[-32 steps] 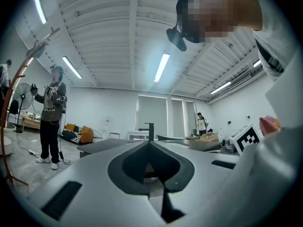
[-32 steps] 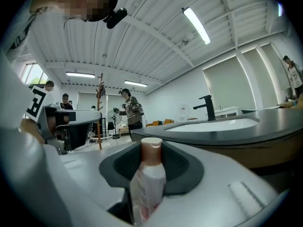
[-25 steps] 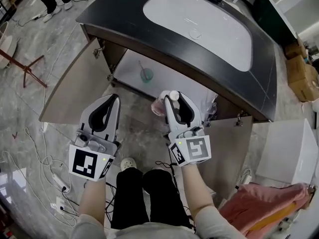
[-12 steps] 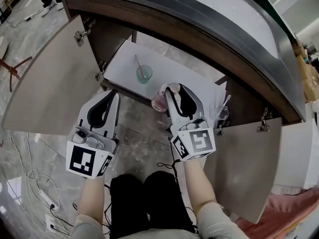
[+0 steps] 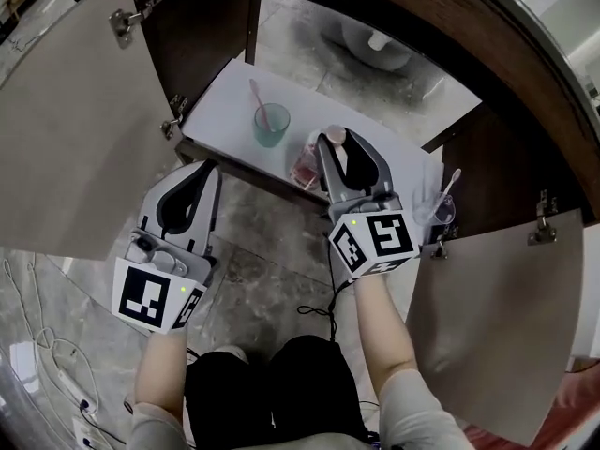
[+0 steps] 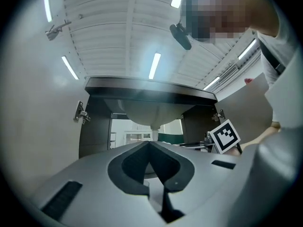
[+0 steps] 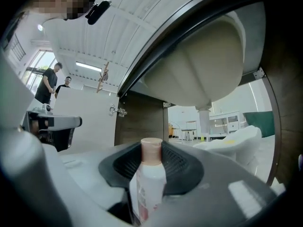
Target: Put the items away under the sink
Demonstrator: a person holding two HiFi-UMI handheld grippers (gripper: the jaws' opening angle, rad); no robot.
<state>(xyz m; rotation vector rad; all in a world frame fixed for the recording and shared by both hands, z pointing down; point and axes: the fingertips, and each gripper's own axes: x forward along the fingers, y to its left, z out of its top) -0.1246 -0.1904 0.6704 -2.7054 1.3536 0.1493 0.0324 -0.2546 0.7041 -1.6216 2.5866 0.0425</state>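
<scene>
My right gripper (image 5: 333,141) is shut on a white bottle with pink print and a pink cap (image 5: 307,165), held upright just in front of the open cabinet's white shelf (image 5: 223,111). In the right gripper view the bottle (image 7: 148,178) stands between the dark pads, with the basin's underside above it. My left gripper (image 5: 208,172) hangs to the left, over the floor in front of the shelf. Its jaw tips (image 6: 149,144) meet with nothing between them.
A green cup with a toothbrush (image 5: 270,125) stands on the shelf. At the right end is a clear cup with a toothbrush (image 5: 441,208). Both cabinet doors stand open, left (image 5: 66,120) and right (image 5: 497,317). The basin and drain (image 5: 375,40) hang above.
Both grippers have sunk from countertop height to the cabinet opening, the right one carrying the bottle. The view has dropped below the counter edge, and the shelf inside now shows.
</scene>
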